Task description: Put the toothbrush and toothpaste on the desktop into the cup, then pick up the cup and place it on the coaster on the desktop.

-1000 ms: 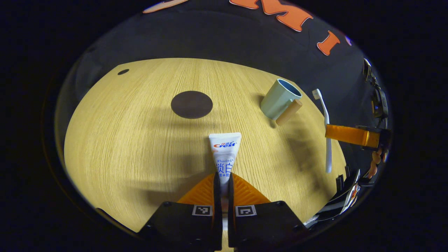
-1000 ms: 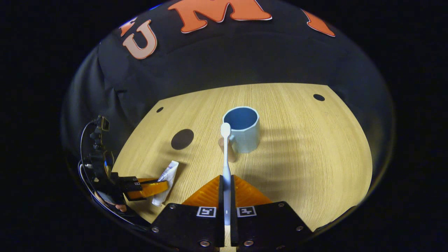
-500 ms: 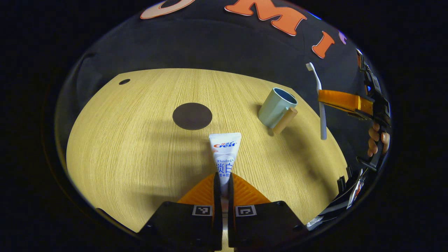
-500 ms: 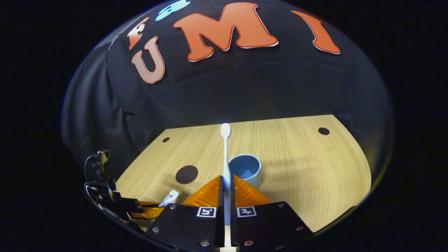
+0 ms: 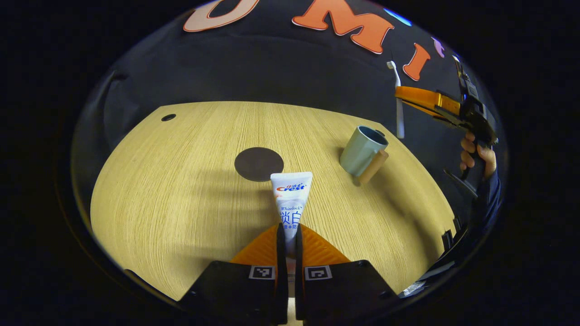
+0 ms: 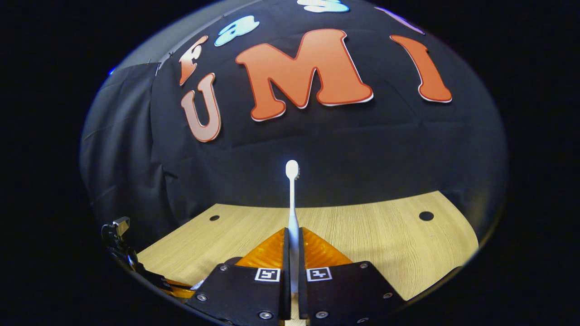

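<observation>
My left gripper [image 5: 290, 232] is shut on the white toothpaste tube [image 5: 291, 194], which points ahead over the wooden table [image 5: 181, 181]. The dark round coaster [image 5: 258, 164] lies just beyond the tube's end. A pale green cup [image 5: 361, 150] with a wooden handle stands to the right. Above and just behind it, my right gripper [image 5: 404, 94] holds the white toothbrush [image 5: 398, 106] upright, head up. In the right gripper view the right gripper [image 6: 292, 236] is shut on the toothbrush [image 6: 292, 199], with the brush head against the wall cloth.
A hand [image 5: 476, 156] holds the right gripper at the far right. Small dark holes [image 5: 168, 117] [image 6: 426, 216] mark the table's back corners. The left gripper [image 6: 176, 290] peeks in at the lower left of the right gripper view.
The right gripper has risen and tipped upward with the toothbrush, which now stands upright over the cup; the cup has dropped out of its view. The left gripper has shifted slightly, still holding the toothpaste.
</observation>
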Available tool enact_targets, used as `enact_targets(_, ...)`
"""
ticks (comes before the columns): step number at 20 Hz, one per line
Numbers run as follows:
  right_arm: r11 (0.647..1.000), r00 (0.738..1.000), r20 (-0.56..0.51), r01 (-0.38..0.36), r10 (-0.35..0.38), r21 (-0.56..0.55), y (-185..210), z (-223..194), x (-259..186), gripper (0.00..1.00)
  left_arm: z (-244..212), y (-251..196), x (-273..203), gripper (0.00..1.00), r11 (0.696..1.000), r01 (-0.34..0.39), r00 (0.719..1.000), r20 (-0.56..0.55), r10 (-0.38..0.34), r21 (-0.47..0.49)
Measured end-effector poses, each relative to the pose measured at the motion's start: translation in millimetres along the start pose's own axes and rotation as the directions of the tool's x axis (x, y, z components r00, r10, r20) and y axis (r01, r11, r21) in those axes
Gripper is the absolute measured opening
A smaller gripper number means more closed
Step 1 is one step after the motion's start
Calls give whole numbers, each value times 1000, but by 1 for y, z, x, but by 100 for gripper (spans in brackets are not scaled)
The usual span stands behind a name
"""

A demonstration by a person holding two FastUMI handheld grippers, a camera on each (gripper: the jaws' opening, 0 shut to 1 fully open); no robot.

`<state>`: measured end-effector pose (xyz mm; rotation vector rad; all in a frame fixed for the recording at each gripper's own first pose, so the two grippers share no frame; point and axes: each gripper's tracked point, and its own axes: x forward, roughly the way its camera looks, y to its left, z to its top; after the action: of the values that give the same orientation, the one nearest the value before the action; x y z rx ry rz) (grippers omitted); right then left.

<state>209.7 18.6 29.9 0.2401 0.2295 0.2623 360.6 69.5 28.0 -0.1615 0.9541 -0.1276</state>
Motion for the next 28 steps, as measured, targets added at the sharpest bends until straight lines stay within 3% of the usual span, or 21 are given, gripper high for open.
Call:
enact_targets(6, 998, 994, 111, -13, 19, -54, -3, 2, 29, 7, 7, 0, -9, 10, 1000, -8, 998, 70, 7, 4)
enact_targets(15, 1000, 1000, 22, -14, 14, 7, -19, -57, 53, 8, 32, 3, -38, 10, 1000, -22, 985, 174, 20, 12)
enact_targets(22, 1000, 999, -50, -2, 3, 11, -26, -88, 52, 10, 80, -26, -60, 10, 999, -25, 946, 325, 9, 44)
enact_targets(28, 1000, 997, -77, -18, 20, 26, -24, -89, 32, 11, 117, -49, -51, 10, 998, -16, 905, 425, -14, 65)
